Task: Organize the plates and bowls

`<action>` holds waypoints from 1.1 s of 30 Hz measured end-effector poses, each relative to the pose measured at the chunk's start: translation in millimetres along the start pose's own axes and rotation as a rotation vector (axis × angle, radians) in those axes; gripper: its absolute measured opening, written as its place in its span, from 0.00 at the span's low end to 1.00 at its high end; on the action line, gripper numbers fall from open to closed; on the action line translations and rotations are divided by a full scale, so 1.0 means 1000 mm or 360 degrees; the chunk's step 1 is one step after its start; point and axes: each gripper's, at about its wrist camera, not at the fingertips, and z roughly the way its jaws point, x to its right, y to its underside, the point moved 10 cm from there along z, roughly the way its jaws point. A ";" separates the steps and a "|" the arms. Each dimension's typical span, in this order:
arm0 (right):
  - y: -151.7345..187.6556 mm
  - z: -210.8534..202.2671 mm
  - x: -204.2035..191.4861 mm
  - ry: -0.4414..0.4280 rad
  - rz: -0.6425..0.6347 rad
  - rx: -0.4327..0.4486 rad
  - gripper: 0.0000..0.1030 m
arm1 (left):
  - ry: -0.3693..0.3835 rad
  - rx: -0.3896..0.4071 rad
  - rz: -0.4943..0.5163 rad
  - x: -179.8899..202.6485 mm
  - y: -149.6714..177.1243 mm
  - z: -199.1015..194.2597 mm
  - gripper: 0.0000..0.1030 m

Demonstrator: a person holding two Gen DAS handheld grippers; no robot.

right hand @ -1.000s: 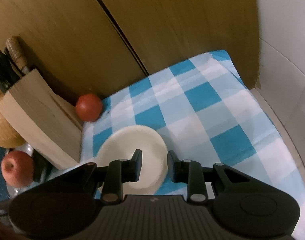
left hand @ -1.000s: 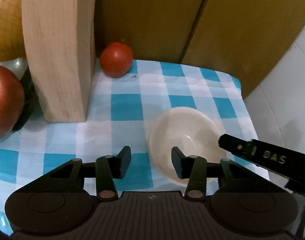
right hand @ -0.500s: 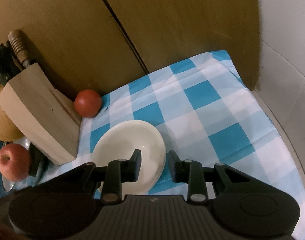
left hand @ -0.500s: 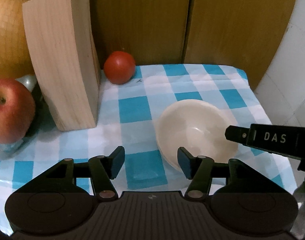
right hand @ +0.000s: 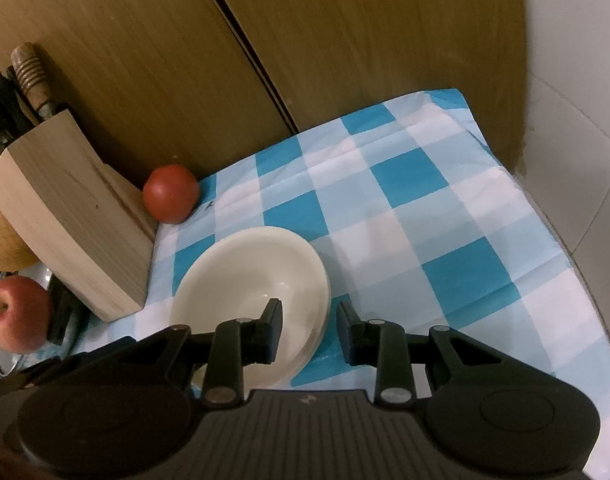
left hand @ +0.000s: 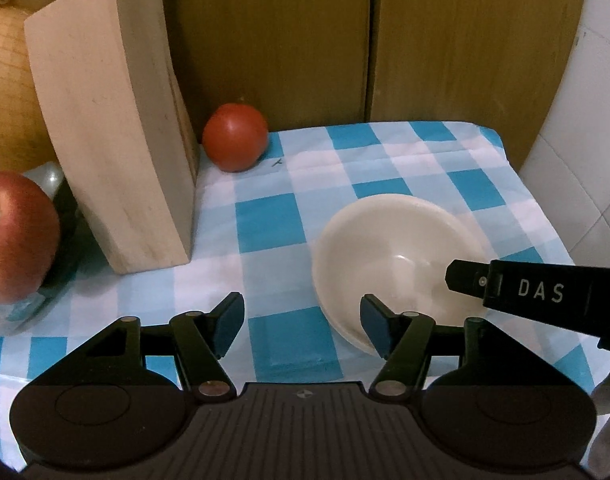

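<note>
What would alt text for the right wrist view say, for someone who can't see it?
The right gripper has its open jaws astride the near rim of a stack of white bowls on a blue checked cloth. A knife block, a tomato and an apple sit to the left, before wooden doors.

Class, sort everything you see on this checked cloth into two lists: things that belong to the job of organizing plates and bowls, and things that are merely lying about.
Belongs to the job:
- white bowl
- right gripper, open, its fingers either side of the bowl's rim
- left gripper, open

Just lying about:
- tomato
- apple
- knife block
- melon
- checked cloth
</note>
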 end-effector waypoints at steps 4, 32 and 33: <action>0.001 0.003 0.001 -0.0006 0.0010 -0.0008 0.28 | 0.0001 -0.0018 0.0011 0.001 0.001 0.003 0.70; 0.007 0.020 0.005 -0.0013 0.0057 -0.0081 0.28 | 0.0072 -0.0118 -0.0006 0.005 0.005 0.024 0.68; 0.008 0.021 0.005 -0.0012 0.0052 -0.0089 0.28 | 0.0071 -0.0119 -0.0005 0.005 0.006 0.025 0.67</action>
